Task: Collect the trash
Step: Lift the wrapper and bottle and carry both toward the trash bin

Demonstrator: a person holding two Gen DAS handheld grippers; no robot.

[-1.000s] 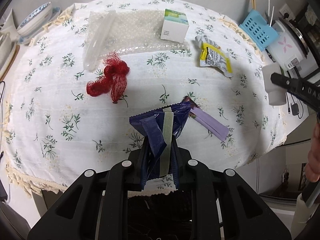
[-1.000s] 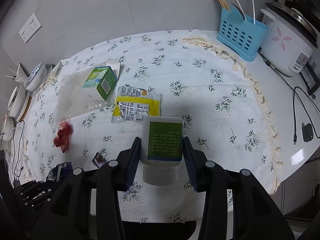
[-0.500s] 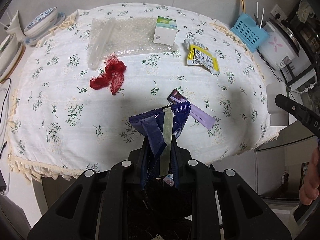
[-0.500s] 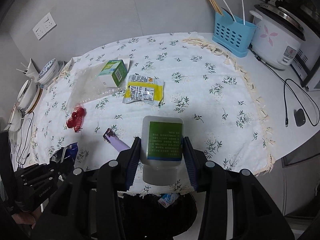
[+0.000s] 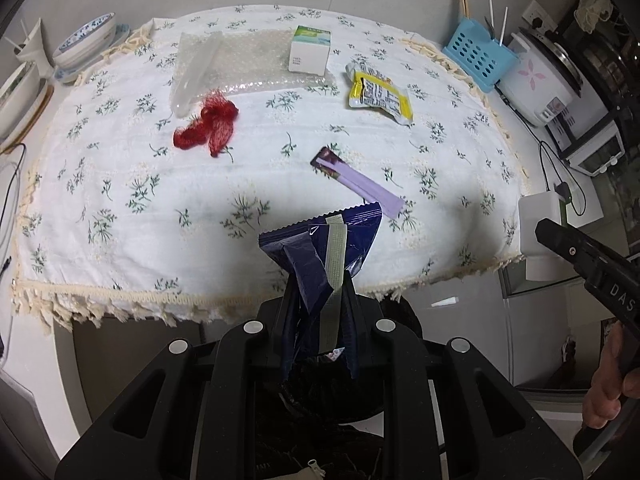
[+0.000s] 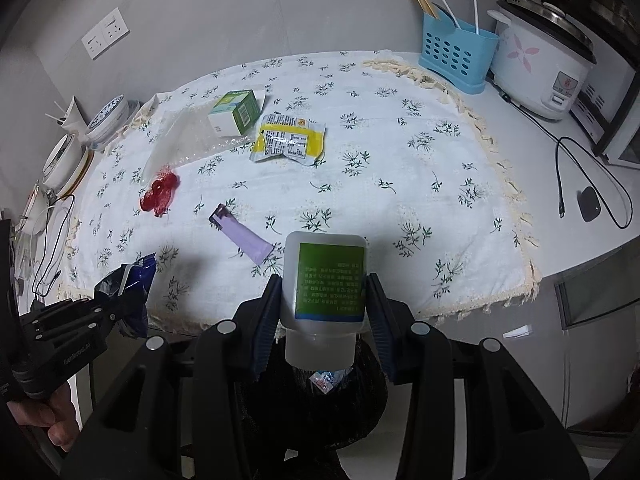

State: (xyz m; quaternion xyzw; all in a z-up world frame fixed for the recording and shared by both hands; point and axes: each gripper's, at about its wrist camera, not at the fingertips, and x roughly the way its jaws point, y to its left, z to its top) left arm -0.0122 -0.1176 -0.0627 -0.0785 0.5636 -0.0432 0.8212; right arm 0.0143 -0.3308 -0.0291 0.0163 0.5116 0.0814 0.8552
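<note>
Crumpled blue wrapper (image 5: 320, 256) and white green-labelled bottle (image 6: 326, 276), held above bin (image 6: 320, 400)

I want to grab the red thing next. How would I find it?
Look at the flowered tablecloth, toward the side with the stacked bowls. Beside the clear bubble wrap lies a crumpled red mesh net, the only bright red thing there.

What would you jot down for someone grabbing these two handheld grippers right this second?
Left gripper: shut on the dark blue wrapper, held off the table edge above the black bin.
Right gripper: shut on the white bottle, also above the bin.
Done: both pieces lifted off the table.
Left: drop both, then fetch the purple packet, red netting, yellow pouch, green box and bubble wrap.
</note>
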